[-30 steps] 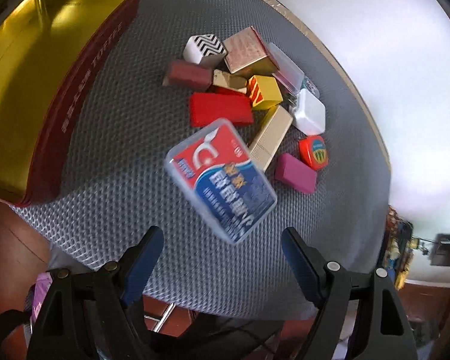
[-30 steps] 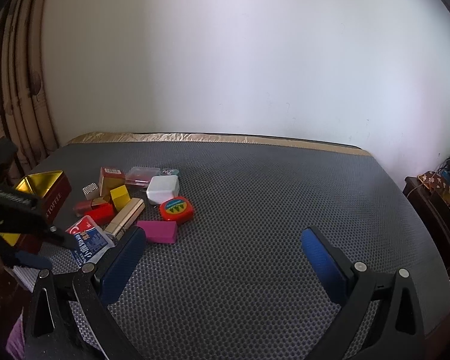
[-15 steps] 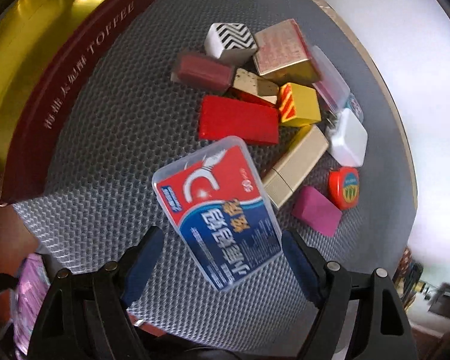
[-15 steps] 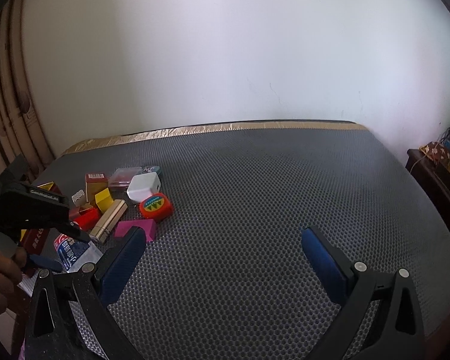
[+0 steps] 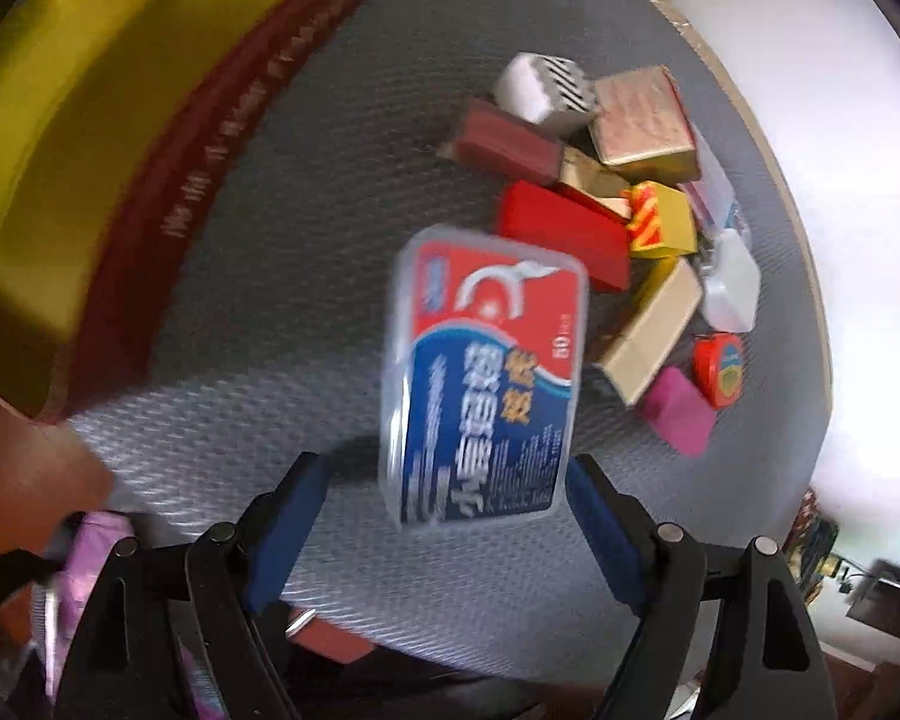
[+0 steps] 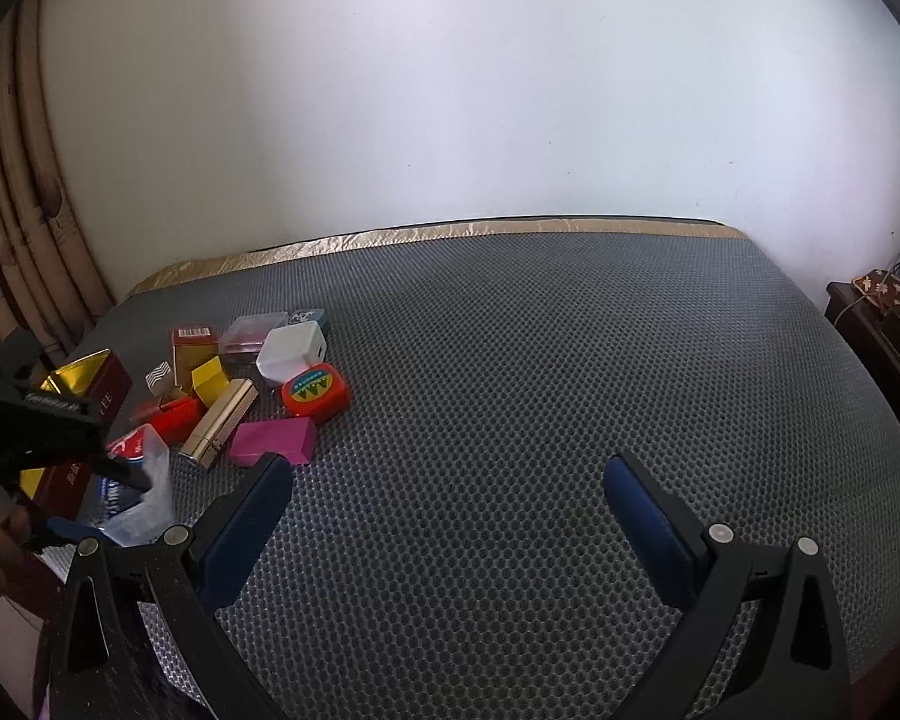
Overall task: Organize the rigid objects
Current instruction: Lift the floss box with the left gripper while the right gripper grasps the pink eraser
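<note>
Clear-plastic floss-pick box [image 5: 486, 375] with red-and-blue label sits tilted, motion-blurred, between spread fingers [image 5: 285, 531].

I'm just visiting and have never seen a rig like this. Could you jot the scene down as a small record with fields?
surface: grey mesh mat
left claw: open, either side of a clear plastic case with a red and blue label; contact unclear through blur
right claw: open, nothing between its fingers
container: gold-lined dark red tin, at the mat's left
pile: small boxes, among them a red flat block, gold rectangular box, magenta block, white charger, round orange tape measure
</note>
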`<move>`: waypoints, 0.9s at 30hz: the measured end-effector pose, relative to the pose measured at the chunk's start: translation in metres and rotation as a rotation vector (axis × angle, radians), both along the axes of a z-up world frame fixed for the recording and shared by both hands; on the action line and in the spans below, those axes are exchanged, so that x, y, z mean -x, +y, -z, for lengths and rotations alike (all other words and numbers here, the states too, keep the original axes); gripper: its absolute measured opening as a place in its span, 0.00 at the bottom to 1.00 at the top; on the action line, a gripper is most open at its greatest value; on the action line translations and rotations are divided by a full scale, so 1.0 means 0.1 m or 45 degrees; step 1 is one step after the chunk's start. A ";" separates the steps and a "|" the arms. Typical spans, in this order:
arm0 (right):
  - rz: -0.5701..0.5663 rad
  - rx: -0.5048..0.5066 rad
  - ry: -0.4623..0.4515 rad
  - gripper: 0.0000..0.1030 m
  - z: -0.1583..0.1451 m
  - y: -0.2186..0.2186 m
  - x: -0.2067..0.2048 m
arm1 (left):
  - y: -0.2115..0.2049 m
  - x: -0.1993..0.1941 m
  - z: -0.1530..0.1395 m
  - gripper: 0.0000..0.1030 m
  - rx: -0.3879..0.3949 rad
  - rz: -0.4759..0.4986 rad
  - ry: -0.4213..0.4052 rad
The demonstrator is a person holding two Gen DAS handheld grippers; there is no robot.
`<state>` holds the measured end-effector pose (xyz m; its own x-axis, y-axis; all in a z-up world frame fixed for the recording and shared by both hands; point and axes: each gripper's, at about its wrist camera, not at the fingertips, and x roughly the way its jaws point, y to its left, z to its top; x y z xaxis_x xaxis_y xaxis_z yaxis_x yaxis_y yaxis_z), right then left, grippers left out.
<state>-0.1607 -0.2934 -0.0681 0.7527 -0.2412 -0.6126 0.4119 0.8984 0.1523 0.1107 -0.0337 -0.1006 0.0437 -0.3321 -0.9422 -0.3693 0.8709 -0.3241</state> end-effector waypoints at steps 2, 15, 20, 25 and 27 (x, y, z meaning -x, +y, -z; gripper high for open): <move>-0.001 -0.002 0.003 1.00 0.01 0.01 -0.01 | 0.10 0.02 -0.04 0.81 -0.031 0.001 -0.011; -0.060 0.010 0.052 1.00 0.08 0.16 -0.13 | 0.33 -0.15 -0.03 0.81 -0.120 0.135 -0.029; -0.112 0.001 0.075 1.00 0.12 0.24 -0.21 | 0.23 -0.12 -0.10 0.81 -0.171 0.175 -0.088; -0.206 -0.023 0.074 1.00 0.12 0.35 -0.31 | 0.01 -0.10 -0.21 0.66 -0.288 0.298 -0.163; -0.258 -0.056 0.079 1.00 0.13 0.38 -0.38 | -0.12 -0.08 -0.26 0.62 -0.314 0.347 -0.211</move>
